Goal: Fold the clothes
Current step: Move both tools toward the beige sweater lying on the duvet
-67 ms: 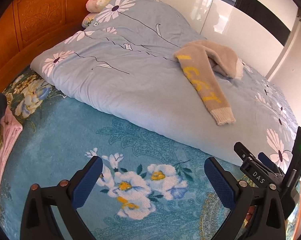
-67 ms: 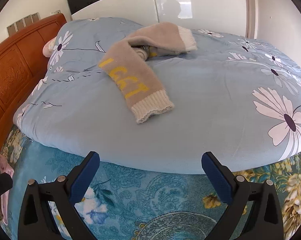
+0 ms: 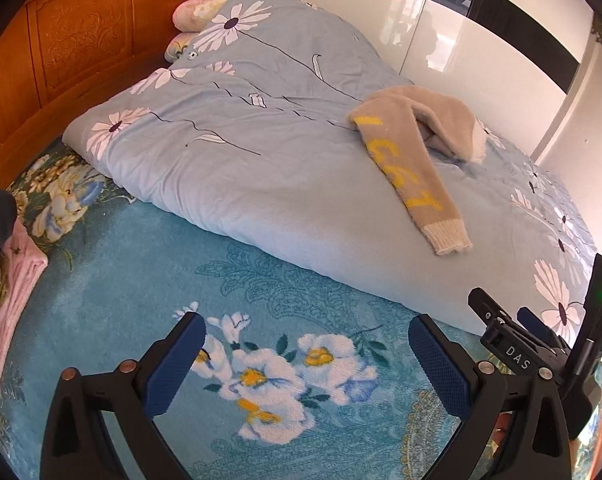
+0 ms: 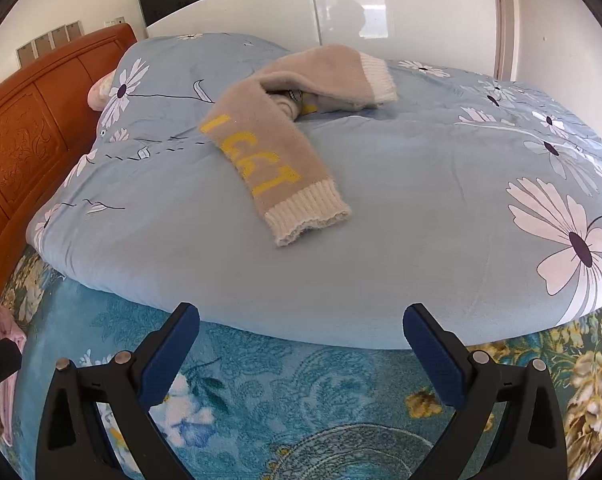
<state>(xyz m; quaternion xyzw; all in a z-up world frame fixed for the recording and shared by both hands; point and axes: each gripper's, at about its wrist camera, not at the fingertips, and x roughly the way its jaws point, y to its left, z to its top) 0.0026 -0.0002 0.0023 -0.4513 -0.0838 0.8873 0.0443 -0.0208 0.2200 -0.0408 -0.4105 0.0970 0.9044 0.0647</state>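
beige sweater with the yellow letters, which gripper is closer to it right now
Right, judging by how large it looks in each view. The right gripper, open, points almost straight at the beige sweater. The left gripper, open, sits over the teal floral blanket, sweater up to its right.

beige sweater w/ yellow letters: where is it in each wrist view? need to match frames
Left wrist: beige sweater upper right, on the blue quilt, cuff pointing lower right.
Right wrist: sweater upper centre, cuff nearest the camera.
Shared landmark: orange wooden headboard, at left in both.
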